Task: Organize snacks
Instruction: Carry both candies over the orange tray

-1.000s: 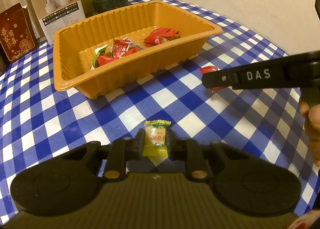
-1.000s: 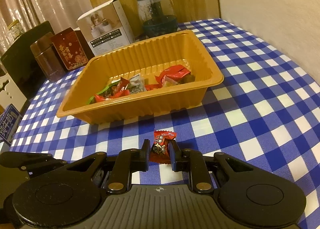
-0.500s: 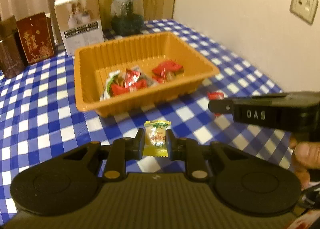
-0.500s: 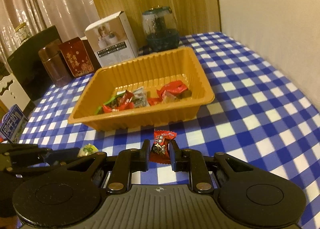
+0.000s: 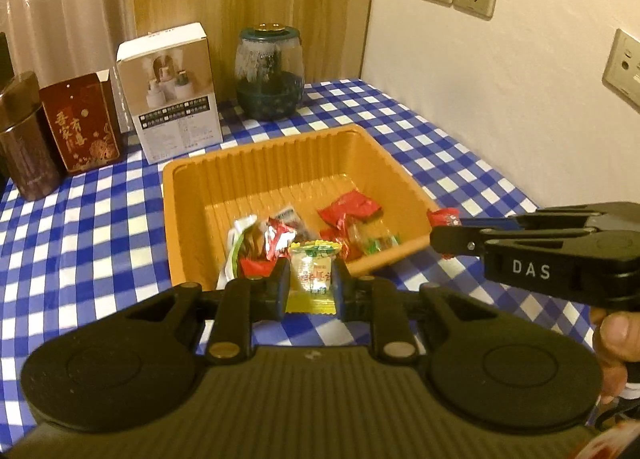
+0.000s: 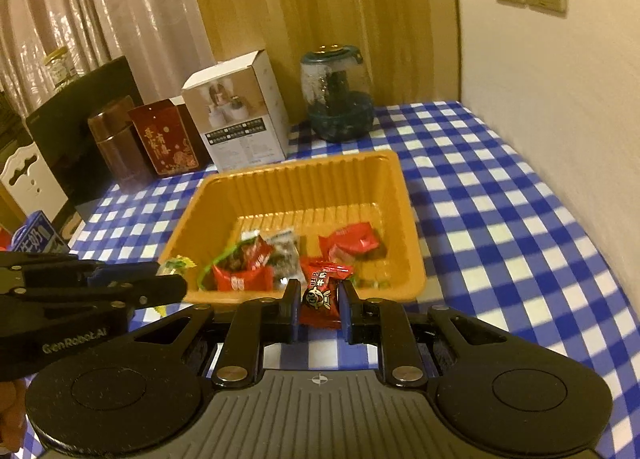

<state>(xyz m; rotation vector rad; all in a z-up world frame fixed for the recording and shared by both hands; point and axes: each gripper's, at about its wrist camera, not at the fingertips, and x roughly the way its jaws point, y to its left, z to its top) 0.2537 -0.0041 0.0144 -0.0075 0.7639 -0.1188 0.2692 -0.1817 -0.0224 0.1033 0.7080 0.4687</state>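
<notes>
On the blue checked tablecloth (image 5: 100,227), the orange tray (image 5: 276,163) already holds several wrapped candies. Your left gripper (image 5: 311,286), tilted down toward its near rim, clamps a yellow candy (image 5: 311,279). Your right gripper (image 6: 319,305), angled likewise at the tray's near edge, pinches a red candy (image 6: 322,291).

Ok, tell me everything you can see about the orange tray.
The orange tray is a rectangular tub of thin, glossy plastic with ribbed, sloping walls and a flat rim. It sits upright on the blue checked tablecloth, in front of a white box and a glass jar. Its far half is bare; several wrapped candies, mostly red, lie loose on its floor at the near end. Neither gripper touches it.
</notes>
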